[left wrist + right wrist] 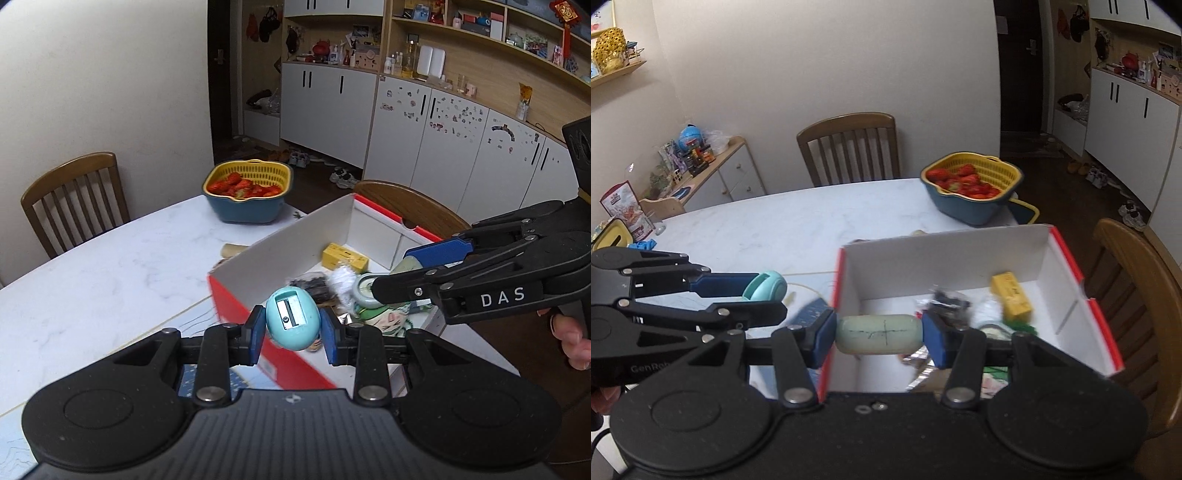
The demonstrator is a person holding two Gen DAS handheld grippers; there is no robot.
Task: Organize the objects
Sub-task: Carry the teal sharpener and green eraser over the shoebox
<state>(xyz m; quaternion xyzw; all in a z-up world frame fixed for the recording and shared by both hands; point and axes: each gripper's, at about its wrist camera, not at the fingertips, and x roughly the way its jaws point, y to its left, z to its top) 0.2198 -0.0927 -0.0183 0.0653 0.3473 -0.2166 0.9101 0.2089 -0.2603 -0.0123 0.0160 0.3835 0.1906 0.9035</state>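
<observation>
My left gripper [293,334] is shut on a light blue egg-shaped pencil sharpener [293,318], held above the near left corner of the red and white box [280,247]. The same sharpener [767,285] shows in the right wrist view, left of the box [945,247]. My right gripper [879,334] is shut on a pale green eraser [878,333] with pen marks, over the box's near left edge. Inside the box lie a yellow block [1012,295], a dark crumpled packet [947,301], a white fluffy thing [343,278] and a round tape measure [364,291].
A blue bowl with a yellow strainer of strawberries [245,188] stands at the table's far end. Wooden chairs [74,199] [1137,302] flank the white marble table [110,266]. A person's fingers [570,336] hold the right gripper's handle. Cabinets and shelves line the far wall.
</observation>
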